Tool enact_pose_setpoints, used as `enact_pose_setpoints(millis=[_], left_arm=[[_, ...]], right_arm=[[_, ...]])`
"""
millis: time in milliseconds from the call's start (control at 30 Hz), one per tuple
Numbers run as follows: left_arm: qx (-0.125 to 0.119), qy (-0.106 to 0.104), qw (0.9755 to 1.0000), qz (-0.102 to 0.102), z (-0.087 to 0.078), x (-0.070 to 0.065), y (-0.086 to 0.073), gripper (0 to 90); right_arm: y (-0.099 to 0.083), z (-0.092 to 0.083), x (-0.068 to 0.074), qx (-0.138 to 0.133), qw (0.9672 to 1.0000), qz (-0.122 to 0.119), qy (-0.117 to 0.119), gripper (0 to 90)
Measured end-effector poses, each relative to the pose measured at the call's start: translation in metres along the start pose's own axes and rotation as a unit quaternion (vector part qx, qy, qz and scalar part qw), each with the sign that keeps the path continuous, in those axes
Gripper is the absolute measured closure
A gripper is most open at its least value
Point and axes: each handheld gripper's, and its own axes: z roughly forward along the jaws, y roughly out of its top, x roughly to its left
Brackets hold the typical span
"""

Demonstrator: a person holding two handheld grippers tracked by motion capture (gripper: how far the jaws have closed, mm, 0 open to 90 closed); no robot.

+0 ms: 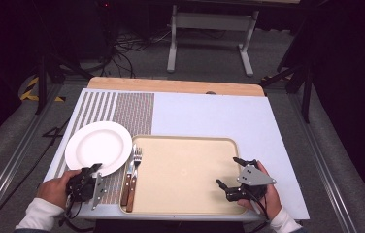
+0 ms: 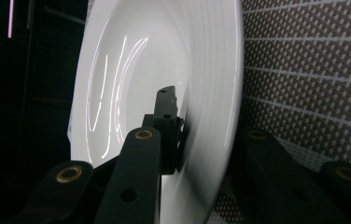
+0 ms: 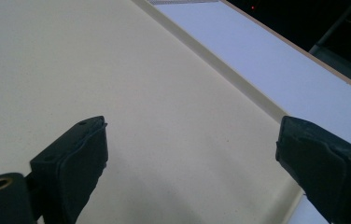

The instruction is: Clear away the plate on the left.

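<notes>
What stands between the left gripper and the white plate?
Nothing visible does. In the left gripper view the plate's rim already sits between the two jaws of the left gripper, one jaw over its top face, the other beneath. In the high view that gripper meets the plate's near edge.

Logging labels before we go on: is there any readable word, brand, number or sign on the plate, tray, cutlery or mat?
None can be read: the white plate, beige tray, fork and knife and woven mat show no print or marking.
</notes>
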Motion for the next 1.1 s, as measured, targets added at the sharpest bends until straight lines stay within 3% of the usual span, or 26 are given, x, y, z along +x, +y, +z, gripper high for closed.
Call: enact_pose_setpoints(millis=[133, 233, 600, 867, 1100], left_arm=[[0.014, 0.023, 0.999, 0.036, 0.004, -0.003, 0.007, 79.3], [0.024, 0.029, 0.9982, 0.047, 0.008, -0.003, 0.011, 80.2], [0.041, 0.036, 0.9979, 0.035, 0.011, 0.001, 0.015, 81.0], [0.045, 0.069, 0.9965, 0.019, 0.004, 0.01, 0.016, 81.1], [0.038, 0.077, 0.9959, 0.03, 0.0, 0.013, 0.026, 80.9]], right_arm=[[0.0, 0.0, 0.0, 0.001, 1.0, 0.0, 0.0, 10.0], [0.0, 0.0, 0.0, 0.002, 1.0, -0.001, 0.0, 10.0], [0.0, 0.0, -0.001, 0.001, 1.0, -0.002, -0.004, 10.0], [0.0, -0.001, -0.001, -0.003, 1.0, -0.001, -0.009, 9.9], [-0.001, -0.001, -0.002, -0.003, 0.9999, -0.001, -0.012, 9.9]])
